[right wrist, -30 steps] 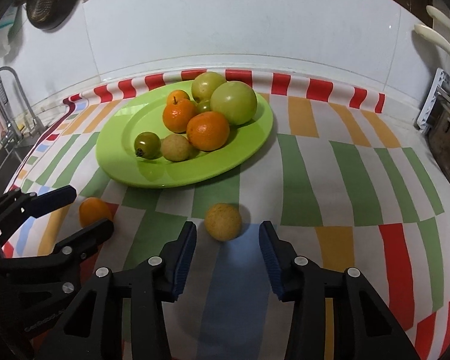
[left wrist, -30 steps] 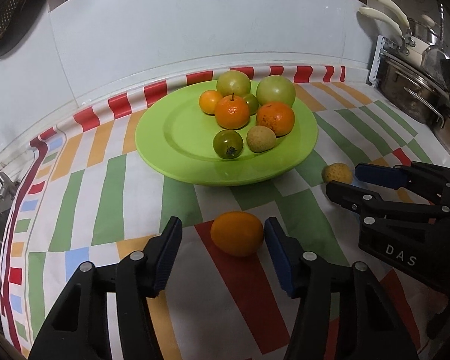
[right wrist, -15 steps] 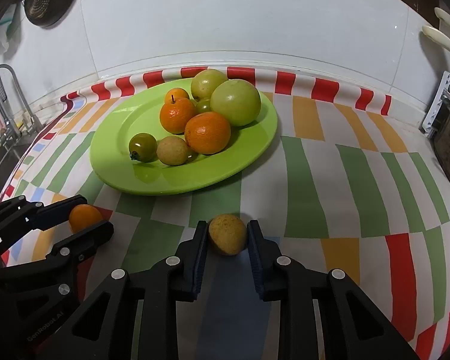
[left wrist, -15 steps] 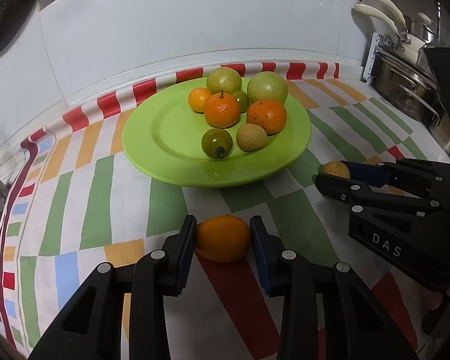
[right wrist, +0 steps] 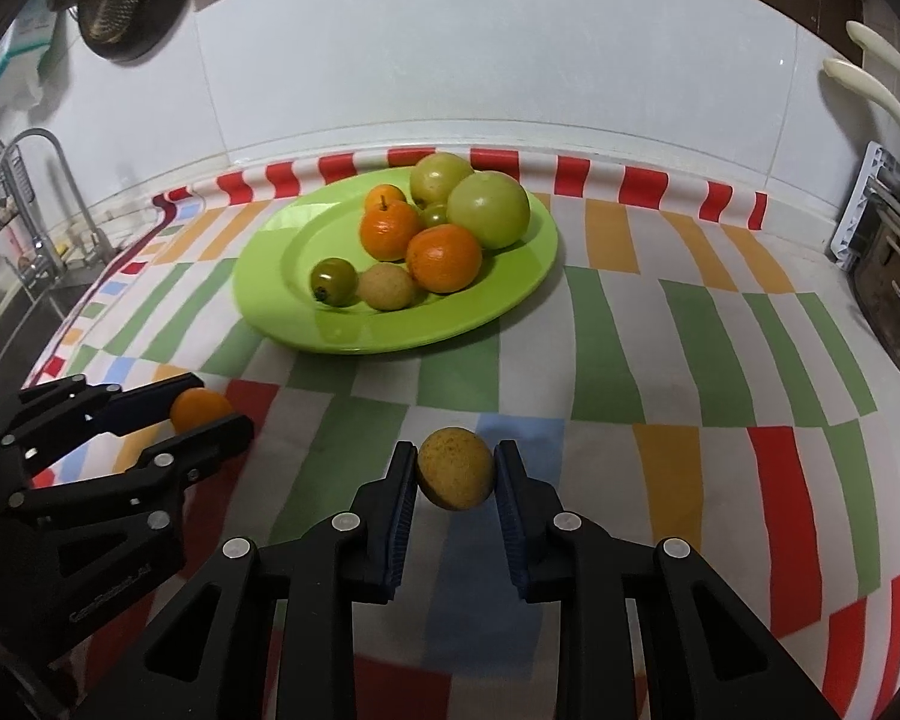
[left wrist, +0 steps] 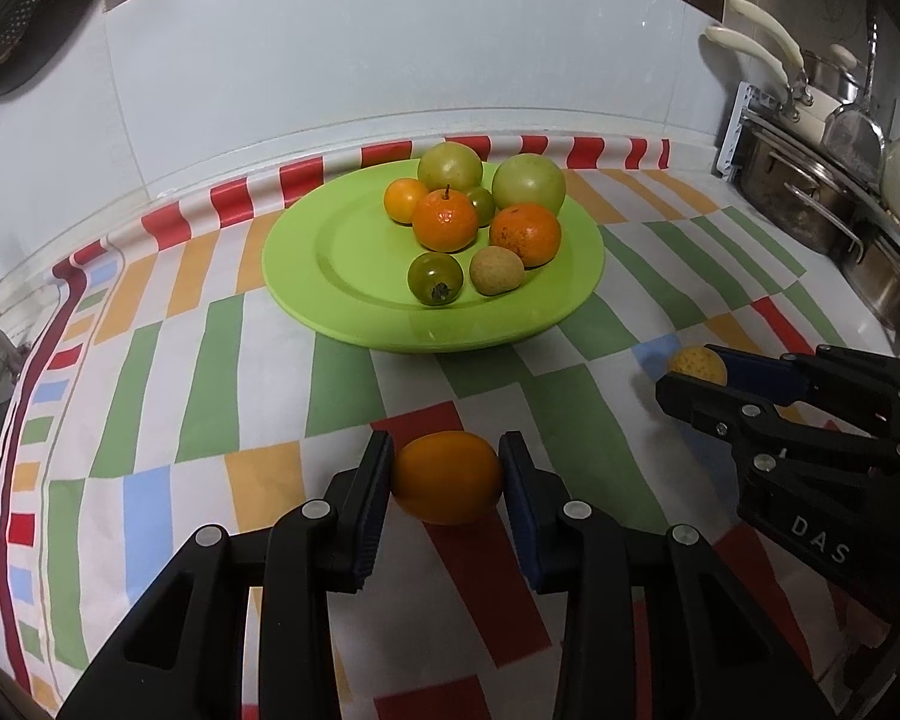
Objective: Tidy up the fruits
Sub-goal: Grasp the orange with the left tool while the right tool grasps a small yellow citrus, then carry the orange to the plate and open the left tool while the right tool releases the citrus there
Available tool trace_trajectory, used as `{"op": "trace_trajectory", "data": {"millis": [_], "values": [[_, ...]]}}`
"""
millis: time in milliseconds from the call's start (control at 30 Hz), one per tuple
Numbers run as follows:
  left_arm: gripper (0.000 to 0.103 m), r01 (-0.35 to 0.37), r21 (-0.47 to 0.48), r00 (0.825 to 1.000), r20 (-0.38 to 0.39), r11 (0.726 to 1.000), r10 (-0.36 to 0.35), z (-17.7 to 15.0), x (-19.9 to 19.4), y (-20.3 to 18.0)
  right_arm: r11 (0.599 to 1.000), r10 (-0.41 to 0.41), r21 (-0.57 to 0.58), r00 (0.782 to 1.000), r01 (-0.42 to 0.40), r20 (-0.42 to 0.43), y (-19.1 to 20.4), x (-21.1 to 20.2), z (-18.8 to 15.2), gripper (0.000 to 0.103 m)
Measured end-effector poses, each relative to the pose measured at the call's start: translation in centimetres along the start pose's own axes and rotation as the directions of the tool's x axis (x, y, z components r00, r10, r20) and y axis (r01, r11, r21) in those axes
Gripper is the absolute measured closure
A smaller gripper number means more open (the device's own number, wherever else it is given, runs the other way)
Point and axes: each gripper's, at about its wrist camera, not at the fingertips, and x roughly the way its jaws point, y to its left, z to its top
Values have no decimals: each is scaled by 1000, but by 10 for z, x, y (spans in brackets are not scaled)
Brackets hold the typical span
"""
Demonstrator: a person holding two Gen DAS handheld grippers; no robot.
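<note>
My left gripper (left wrist: 447,474) is shut on an orange fruit (left wrist: 447,483) and holds it just above the striped cloth; the fruit also shows in the right wrist view (right wrist: 199,409). My right gripper (right wrist: 455,474) is shut on a yellow-brown round fruit (right wrist: 455,476), slightly lifted; this fruit shows in the left wrist view (left wrist: 698,363). A green plate (left wrist: 342,252) farther back holds several fruits: two green apples, oranges, a green tomato (left wrist: 435,278) and a tan fruit (left wrist: 496,269). The plate shows in the right wrist view (right wrist: 270,264).
A striped cloth (left wrist: 222,372) covers the counter. Steel pots and a rack (left wrist: 822,198) stand at the right. A sink tap (right wrist: 36,204) stands at the left. A white tiled wall (right wrist: 480,60) runs behind the plate.
Both grippers closed from open onto their fruits, the left on the orange, the right on the yellow-brown fruit. Both fruits have risen slightly off the cloth.
</note>
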Motion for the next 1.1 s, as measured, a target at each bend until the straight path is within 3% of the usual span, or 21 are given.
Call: {"op": "trace_trajectory", "data": {"millis": [400,867,1100], "values": [[67,-9,-30,1000,24,999,10,5,-27,9,999,30,-34,998,-28,64,17,-32,5,76],[67,-67,-4,988,138,998,67,54,-44,31,996,61,-79,984,-48,169,38,-35,62,76],[67,-62,14,986,153,998,59,84,-33,41,996,61,-80,982,-47,178,36,-21,94,76]]}}
